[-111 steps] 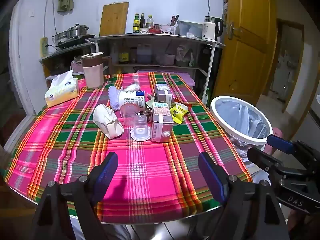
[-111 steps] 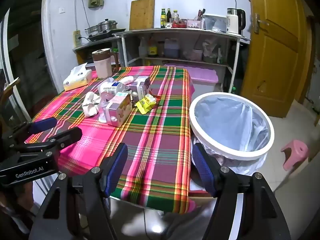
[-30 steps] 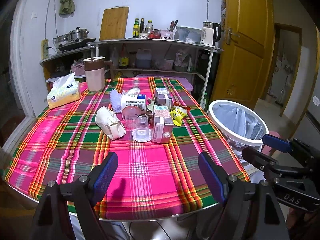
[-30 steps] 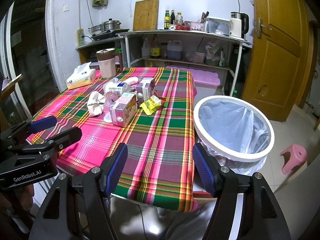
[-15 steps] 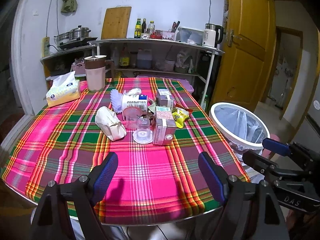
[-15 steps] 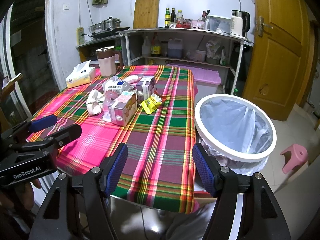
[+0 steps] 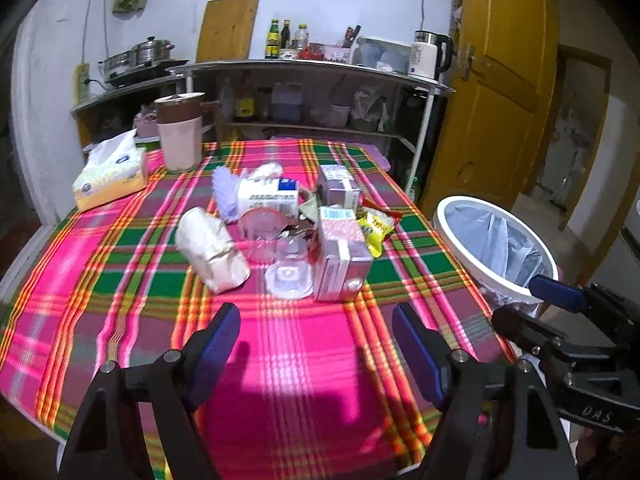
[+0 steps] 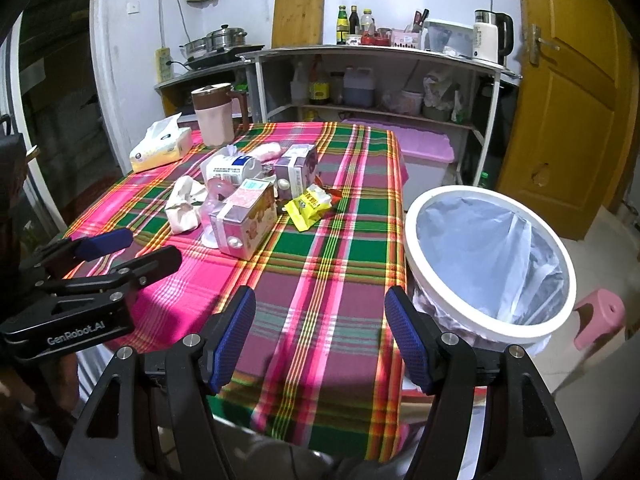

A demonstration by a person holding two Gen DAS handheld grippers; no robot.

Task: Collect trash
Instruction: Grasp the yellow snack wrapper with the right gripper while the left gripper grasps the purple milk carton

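A heap of trash lies mid-table on the plaid cloth [image 7: 120, 288]: a pink carton [image 7: 340, 256], a clear plastic cup [image 7: 289, 270], a crumpled white paper bag [image 7: 212, 248], a yellow snack wrapper [image 7: 374, 230], a white milk carton [image 7: 268, 198] and a purple carton [image 7: 338, 190]. My left gripper [image 7: 316, 316] hovers over the near cloth short of the heap; its jaws are closing with nothing between them. My right gripper [image 8: 320, 296] stands open and empty over the table's near right corner. Right of the table stands a white-rimmed bin [image 8: 416, 248] with a bag liner.
A tissue box [image 7: 110, 178] and a pink jug [image 7: 180, 136] stand at the table's far left. Behind are a shelf unit [image 8: 380, 52] with bottles and a kettle, a pink-lidded storage box [image 8: 424, 148], a yellow door [image 8: 568, 92] and a pink stool [image 8: 600, 316].
Both grippers have drifted forward and slightly down toward the table, so the heap looks larger. The left jaws have drawn in a little. Nothing on the table has moved.
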